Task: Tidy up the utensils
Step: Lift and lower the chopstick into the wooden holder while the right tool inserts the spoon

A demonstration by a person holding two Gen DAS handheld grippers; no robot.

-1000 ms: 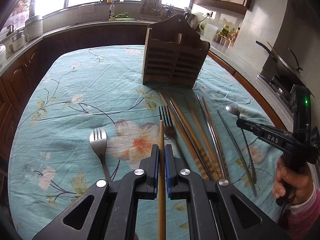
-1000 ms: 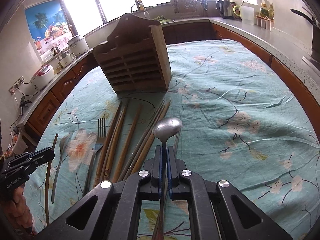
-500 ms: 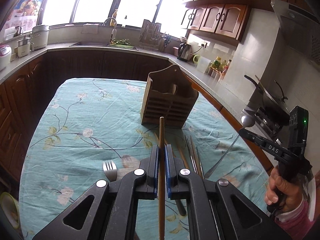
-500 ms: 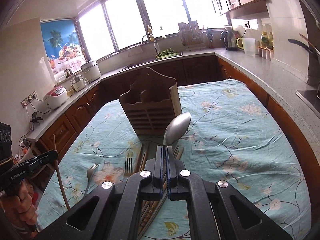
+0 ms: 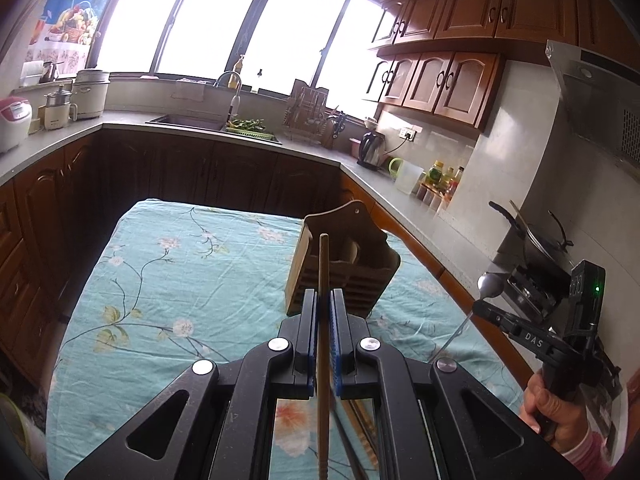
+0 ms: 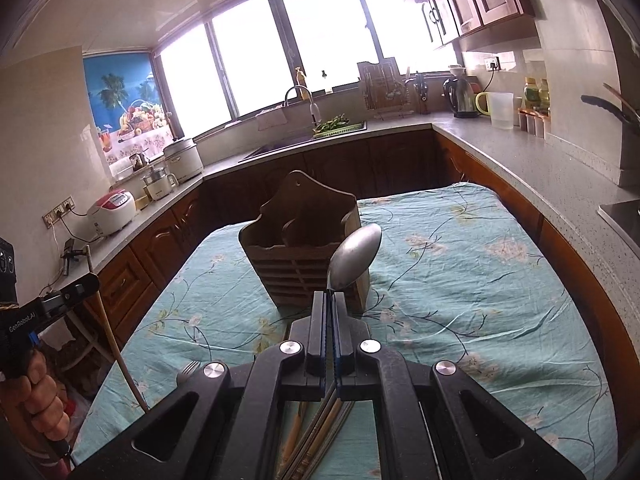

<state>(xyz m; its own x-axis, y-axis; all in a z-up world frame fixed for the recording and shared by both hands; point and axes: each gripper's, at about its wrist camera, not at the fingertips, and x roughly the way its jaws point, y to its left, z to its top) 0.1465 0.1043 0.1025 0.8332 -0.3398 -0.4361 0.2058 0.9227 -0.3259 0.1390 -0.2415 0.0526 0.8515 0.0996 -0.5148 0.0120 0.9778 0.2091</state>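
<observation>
The left tool grips a chopstick upright; the right tool pinches a spoon, bowl up. Both are raised above the counter, likely for handle-first dropping into the holder at 12 o'clock. Other utensils lie at 6 o'clock.

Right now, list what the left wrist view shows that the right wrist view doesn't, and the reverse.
Left wrist only: the range hood and a lidded pot on the stove.
Right wrist only: a fork and loose chopsticks on the tablecloth.
Both: the wooden holder, the left gripper shut on a chopstick, the right gripper shut on a spoon.
</observation>
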